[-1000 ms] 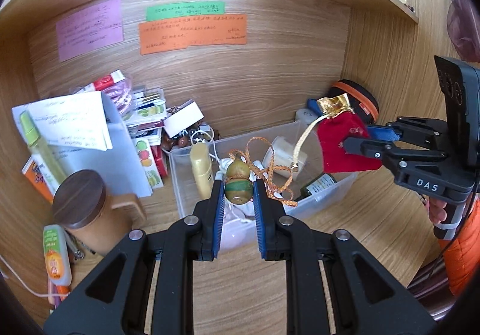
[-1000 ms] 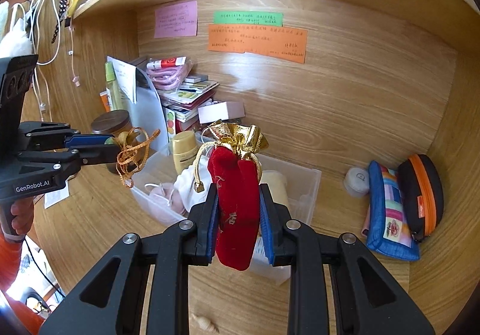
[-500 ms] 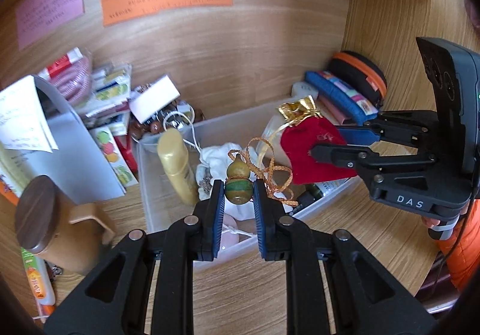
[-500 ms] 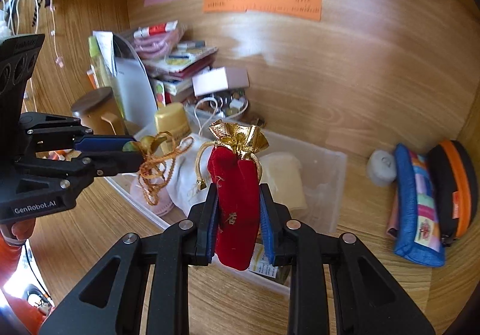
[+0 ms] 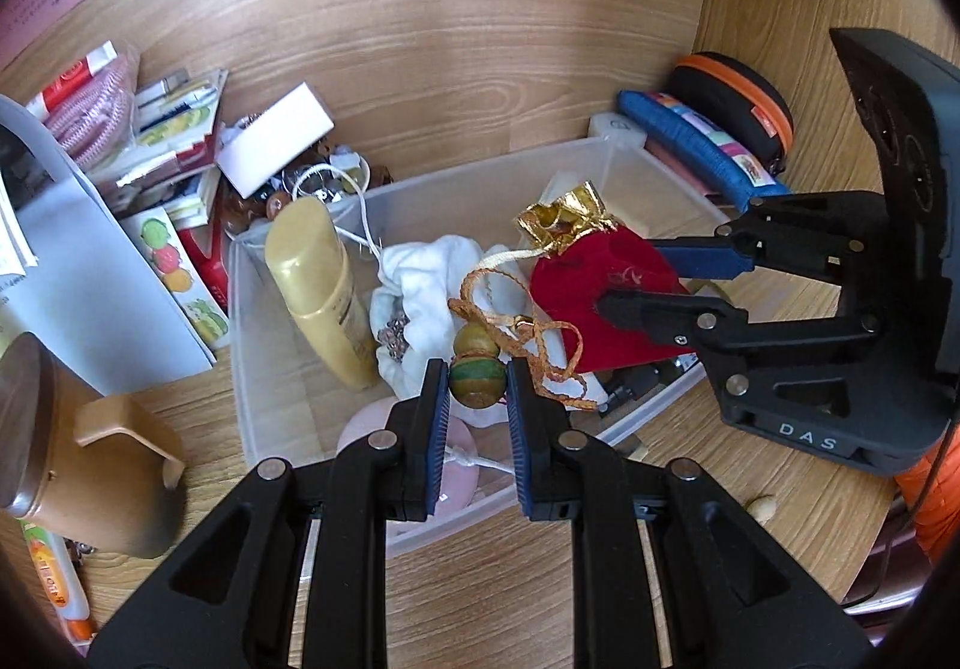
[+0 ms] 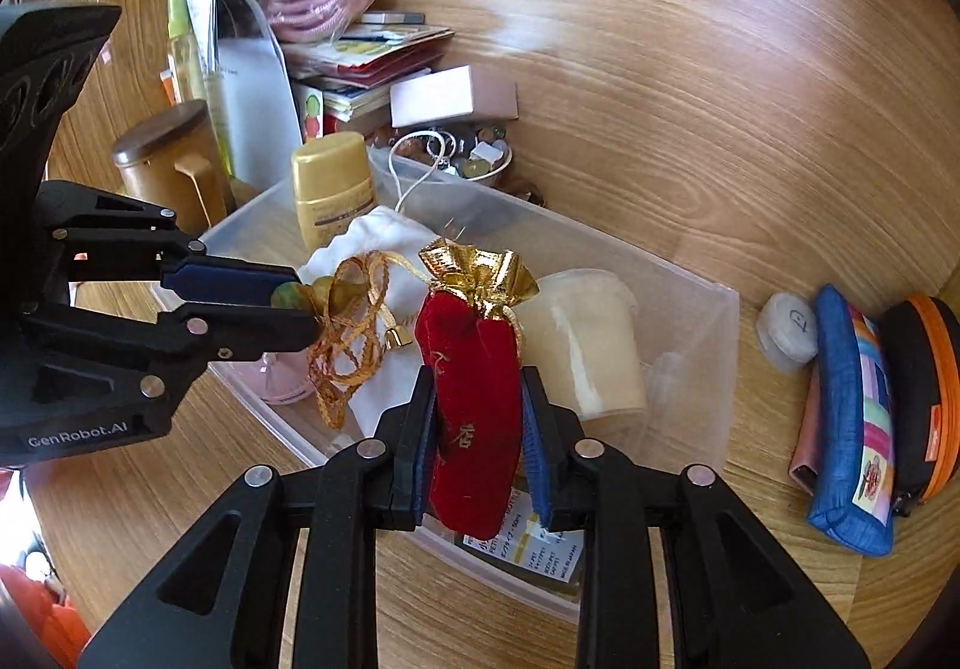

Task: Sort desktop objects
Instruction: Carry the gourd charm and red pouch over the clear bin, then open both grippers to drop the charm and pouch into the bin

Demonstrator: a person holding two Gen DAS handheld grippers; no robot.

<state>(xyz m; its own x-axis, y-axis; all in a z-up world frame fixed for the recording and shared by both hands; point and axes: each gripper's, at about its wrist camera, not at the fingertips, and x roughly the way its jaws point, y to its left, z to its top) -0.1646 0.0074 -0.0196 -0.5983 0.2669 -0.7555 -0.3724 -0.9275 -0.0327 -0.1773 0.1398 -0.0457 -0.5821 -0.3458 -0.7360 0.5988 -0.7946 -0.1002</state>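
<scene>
My left gripper [image 5: 477, 396] is shut on a small green and brown gourd charm [image 5: 476, 369] with an orange cord [image 5: 540, 351], held over the clear plastic bin [image 5: 420, 189]. My right gripper [image 6: 477, 453] is shut on a red velvet pouch [image 6: 474, 399] with a gold top, also over the bin [image 6: 690, 279]. The pouch [image 5: 594, 291] and right gripper [image 5: 666, 279] show in the left wrist view; the charm [image 6: 300, 294] and left gripper [image 6: 288, 303] show in the right wrist view. The bin holds a yellow bottle [image 5: 321, 285], a white cloth bag [image 5: 432, 297] and a cream tub [image 6: 582, 351].
A brown lidded mug [image 5: 72, 459] stands left of the bin. Booklets and packets [image 5: 162, 141] and a white box [image 5: 276, 147] pile behind it. A blue pouch [image 6: 852, 429], an orange-trimmed case [image 6: 924, 399] and a small white case [image 6: 786, 330] lie right of it. Wooden walls close in.
Both grippers have moved forward and down toward the bin with their loads. The pouch and the gourd charm are now closer together over the bin.
</scene>
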